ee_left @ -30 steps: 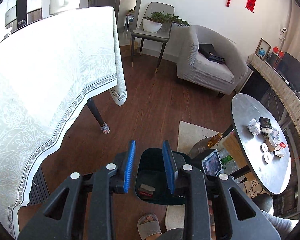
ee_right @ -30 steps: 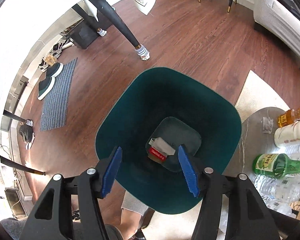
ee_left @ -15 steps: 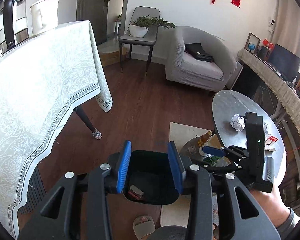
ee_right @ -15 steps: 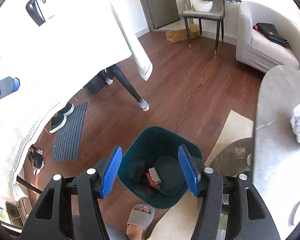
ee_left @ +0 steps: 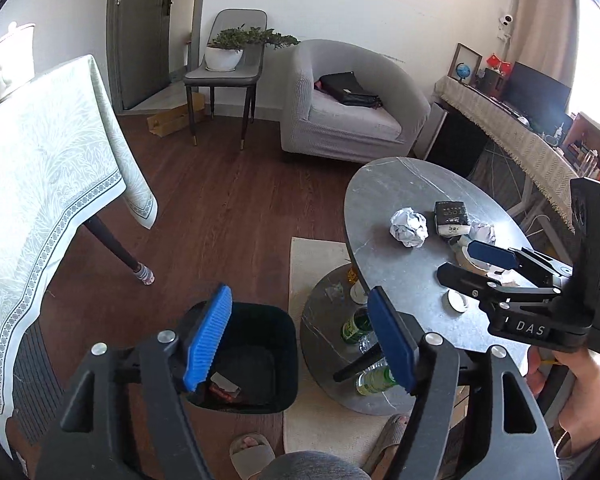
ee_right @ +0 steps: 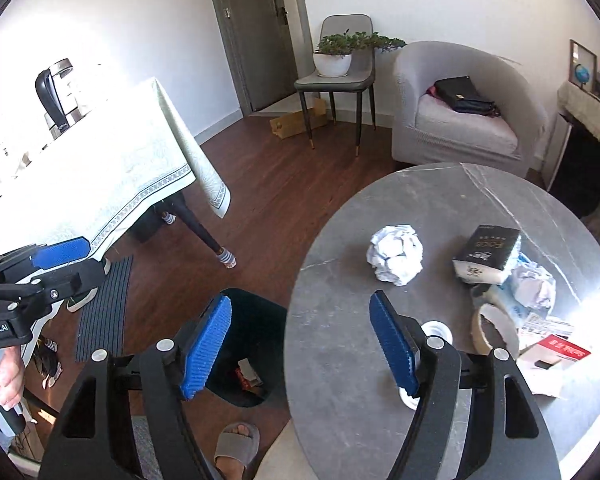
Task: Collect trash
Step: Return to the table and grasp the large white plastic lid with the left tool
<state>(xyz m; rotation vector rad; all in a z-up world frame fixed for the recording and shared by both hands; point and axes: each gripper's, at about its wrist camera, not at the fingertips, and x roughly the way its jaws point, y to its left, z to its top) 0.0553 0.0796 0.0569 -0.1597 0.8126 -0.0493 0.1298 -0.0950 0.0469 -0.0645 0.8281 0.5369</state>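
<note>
The paper ball (ee_right: 396, 255) lies on the grey table (ee_right: 340, 360), in the centre of my right view, a little above and between my right fingers. It is free; nothing touches it. To its right is a black box (ee_right: 486, 254), and lower right of that a second crumpled paper (ee_right: 534, 288), a tape roll (ee_right: 496, 330) and a red-and-white pack (ee_right: 556, 354), all close together near the right edge of the frame. A small white cap (ee_right: 436, 329) sits on the table just beside my right finger pad.

The bin (ee_right: 244, 344) stands on the floor at the lower centre, left of the table edge. In the left view I see it also (ee_left: 256, 360), low in the frame, with some red and white trash (ee_left: 224, 388) at the bottom.

My right gripper (ee_right: 300, 344) is open wide and holds nothing; its blue pads (ee_right: 204, 348) are well apart, one over the bin and one over the table. My left gripper (ee_left: 300, 336) is open too and empty, above the bin and the low shelf with green bottles (ee_left: 356, 326).

In the upper left of the right view is a table with a pale cloth (ee_right: 112, 184); in the upper right is a grey armchair (ee_right: 460, 120) with a black bag (ee_right: 460, 94) on the seat.
</note>
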